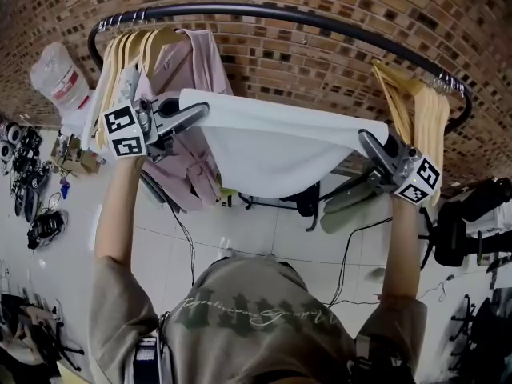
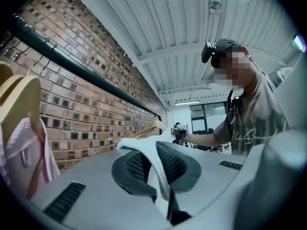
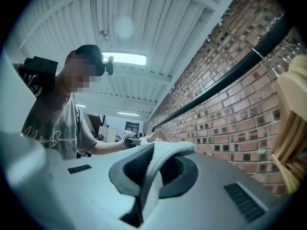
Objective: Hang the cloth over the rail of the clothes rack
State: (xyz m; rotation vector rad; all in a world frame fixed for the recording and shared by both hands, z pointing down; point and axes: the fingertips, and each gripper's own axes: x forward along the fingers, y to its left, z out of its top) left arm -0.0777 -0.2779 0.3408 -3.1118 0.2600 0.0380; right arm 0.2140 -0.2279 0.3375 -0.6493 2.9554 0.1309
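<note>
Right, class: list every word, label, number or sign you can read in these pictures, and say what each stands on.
No text here can be read with confidence.
Cursive print across the person's shirt: too blurred to read.
Red print on the plastic package: too small to read.
Left marker cube and right marker cube: black-and-white square patterns, no letters.
White cloth: no print visible.

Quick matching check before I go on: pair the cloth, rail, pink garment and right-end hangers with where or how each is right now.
1. white cloth
2. rail
3. pink garment
4. right-end hangers

A. hangs at the rail's left end
B. bare pale wood
C. pinched by left tool and right tool
D. black, curving along the brick wall

Pairs: 1-C, 2-D, 3-A, 4-B
</note>
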